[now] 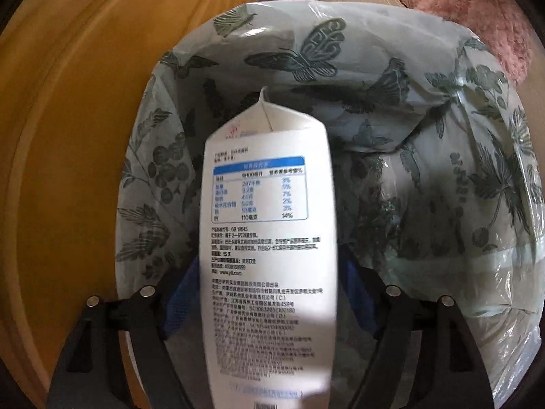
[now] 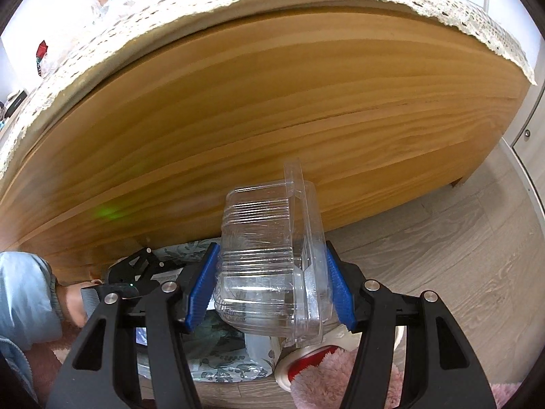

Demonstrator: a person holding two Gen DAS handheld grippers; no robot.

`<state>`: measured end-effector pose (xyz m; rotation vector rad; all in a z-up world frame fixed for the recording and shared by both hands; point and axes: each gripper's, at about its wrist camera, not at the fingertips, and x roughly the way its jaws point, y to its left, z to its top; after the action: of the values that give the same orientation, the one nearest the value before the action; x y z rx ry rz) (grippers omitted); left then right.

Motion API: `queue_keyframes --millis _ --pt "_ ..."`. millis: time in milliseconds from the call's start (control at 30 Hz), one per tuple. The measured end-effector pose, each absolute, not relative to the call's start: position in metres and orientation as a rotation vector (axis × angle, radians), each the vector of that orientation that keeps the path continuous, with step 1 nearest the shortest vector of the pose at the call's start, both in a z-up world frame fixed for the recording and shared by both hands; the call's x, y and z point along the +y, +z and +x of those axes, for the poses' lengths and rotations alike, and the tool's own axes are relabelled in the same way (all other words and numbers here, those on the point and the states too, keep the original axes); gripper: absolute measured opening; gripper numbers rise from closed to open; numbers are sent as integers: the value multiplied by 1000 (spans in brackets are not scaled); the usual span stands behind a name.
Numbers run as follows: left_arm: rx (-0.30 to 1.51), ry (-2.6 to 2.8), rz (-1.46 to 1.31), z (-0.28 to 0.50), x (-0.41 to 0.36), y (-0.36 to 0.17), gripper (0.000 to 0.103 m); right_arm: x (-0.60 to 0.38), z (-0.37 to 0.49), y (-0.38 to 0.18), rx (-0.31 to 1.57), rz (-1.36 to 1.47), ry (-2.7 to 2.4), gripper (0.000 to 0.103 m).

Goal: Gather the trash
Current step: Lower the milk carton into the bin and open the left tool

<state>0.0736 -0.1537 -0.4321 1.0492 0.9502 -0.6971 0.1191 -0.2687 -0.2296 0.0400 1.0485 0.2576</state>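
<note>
Two hand-held grippers pinch trash: left [image 1: 269,293] milk carton [image 1: 265,225] over lined bin [image 1: 391,143], right [image 2: 270,289] clear clamshell [image 2: 272,266].

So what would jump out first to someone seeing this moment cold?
In the left wrist view, a white milk carton fills the centre, between the left gripper fingers and poised over a bin lined with a butterfly-print bag. In the right wrist view, the right gripper clamps a clear plastic clamshell box, in front of a broad wooden table side.
</note>
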Motion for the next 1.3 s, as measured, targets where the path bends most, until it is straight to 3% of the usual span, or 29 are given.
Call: queue_keyframes --millis 200,367,400,433,500,667,1033,1300 --pt "927 -690 1022 72 -155 -419 77 -268 115 -229 1031 37 267 58" --pt "1083 -719 968 69 -145 -412 77 -272 113 -226 1018 47 276 58" --pt "1139 -722 952 66 -141 -415 73 -273 112 -225 1015 48 280 58" --pt "1178 -730 937 65 -139 -416 60 -274 112 -225 1013 48 283 58" --pt "1275 -763 902 63 -131 -419 44 -273 110 -222 1006 48 288 58" --pt "1381 -683 1009 58 -130 -460 29 -274 105 -221 999 45 301 58" --pt "1406 -543 871 84 -109 -468 28 -268 105 -225 1010 15 341 58" --pt "1405 -549 701 85 -91 -430 31 -267 104 -224 1006 -1 380 58"
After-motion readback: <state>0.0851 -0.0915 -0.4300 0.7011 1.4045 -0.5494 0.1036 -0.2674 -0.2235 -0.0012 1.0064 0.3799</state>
